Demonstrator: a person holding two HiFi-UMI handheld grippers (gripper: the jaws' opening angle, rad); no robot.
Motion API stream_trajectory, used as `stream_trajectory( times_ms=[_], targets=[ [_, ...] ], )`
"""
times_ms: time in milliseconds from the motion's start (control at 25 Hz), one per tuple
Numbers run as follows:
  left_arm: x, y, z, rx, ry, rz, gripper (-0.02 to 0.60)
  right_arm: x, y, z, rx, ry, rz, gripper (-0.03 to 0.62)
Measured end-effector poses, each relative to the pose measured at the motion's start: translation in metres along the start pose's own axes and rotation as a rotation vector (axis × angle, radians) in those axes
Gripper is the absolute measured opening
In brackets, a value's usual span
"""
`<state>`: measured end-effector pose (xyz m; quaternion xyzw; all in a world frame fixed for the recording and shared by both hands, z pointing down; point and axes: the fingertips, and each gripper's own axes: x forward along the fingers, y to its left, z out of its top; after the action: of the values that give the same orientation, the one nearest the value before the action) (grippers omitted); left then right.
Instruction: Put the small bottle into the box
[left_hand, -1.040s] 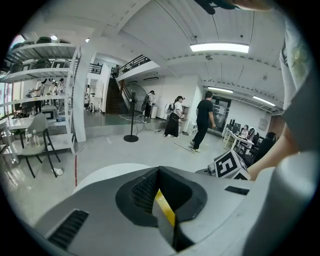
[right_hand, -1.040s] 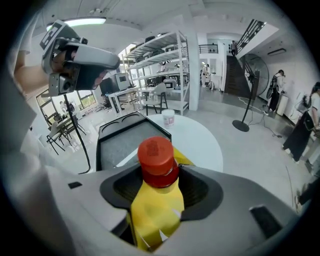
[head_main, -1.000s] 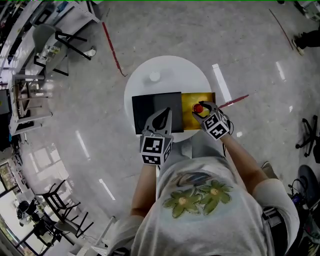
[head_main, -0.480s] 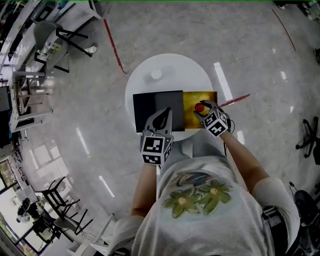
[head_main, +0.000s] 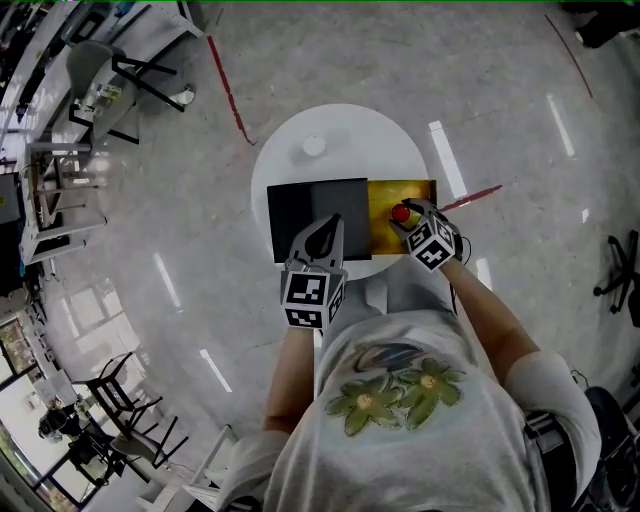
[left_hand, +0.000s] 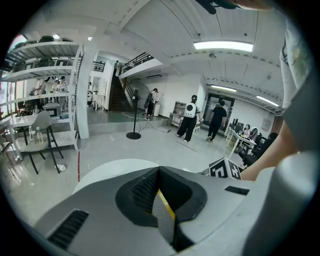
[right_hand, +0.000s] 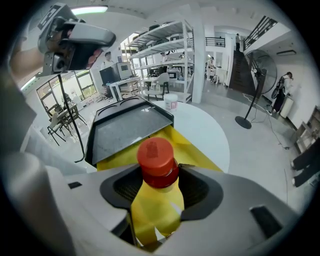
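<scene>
Small bottle (right_hand: 157, 165) over open box (head_main: 420, 192), lid (head_main: 300, 215) pinched

Open lab-like workshop hall, metal shelving (right_hand: 165, 42), staircase (left_hand: 116, 94) to a mezzanine (left_hand: 142, 61), work desks (right_hand: 121, 82), polished floor (head_main: 150, 250)

- The small yellow plastic bottle (right_hand: 155, 200), centre of the right gripper view: smooth and glossy.
- Its red cap (right_hand: 158, 154): duller plastic.
- The dark grey flat box lid (right_hand: 125, 131): smooth, with a faint sheen.
- The round white table (head_main: 340, 140): smooth and matt.
- The grey floor (head_main: 500, 120), upper right of the head view: polished and reflective.
</scene>
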<state>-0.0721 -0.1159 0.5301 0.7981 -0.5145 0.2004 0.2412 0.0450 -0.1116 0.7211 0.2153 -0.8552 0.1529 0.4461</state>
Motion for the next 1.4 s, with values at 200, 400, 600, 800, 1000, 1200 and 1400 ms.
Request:
stream_trajectory(
  times_ms=[200,400,600,800,1000,1200,1400],
  targets=[
    [0.0,0.0,0.0,0.0,0.002,-0.003,0.003,0.003,0.001,-0.001,0.0,0.009,-0.009,0.232],
    [-0.004,-0.001,0.0,0.002,0.005,-0.004,0.003,0.003,0.003,-0.004,-0.002,0.02,-0.011,0.232],
    [-0.003,-0.002,-0.002,0.009,0.008,-0.004,0.003,0.005,0.003,-0.011,-0.023,0.024,-0.017,0.232],
    [0.0,-0.001,-0.001,0.015,0.019,-0.006,0.003,0.006,0.0,-0.011,-0.004,0.016,-0.004,0.233],
    [0.002,-0.008,-0.007,0.025,0.029,-0.017,0.003,0.007,0.0,-0.016,-0.003,0.018,0.011,0.233],
    [0.002,-0.008,-0.006,0.035,0.029,-0.023,0.003,0.01,0.003,-0.019,0.008,0.054,0.026,0.242],
    [-0.001,-0.014,-0.002,0.043,0.019,-0.032,0.003,-0.001,0.009,-0.014,0.017,0.037,0.033,0.313]
  ],
)
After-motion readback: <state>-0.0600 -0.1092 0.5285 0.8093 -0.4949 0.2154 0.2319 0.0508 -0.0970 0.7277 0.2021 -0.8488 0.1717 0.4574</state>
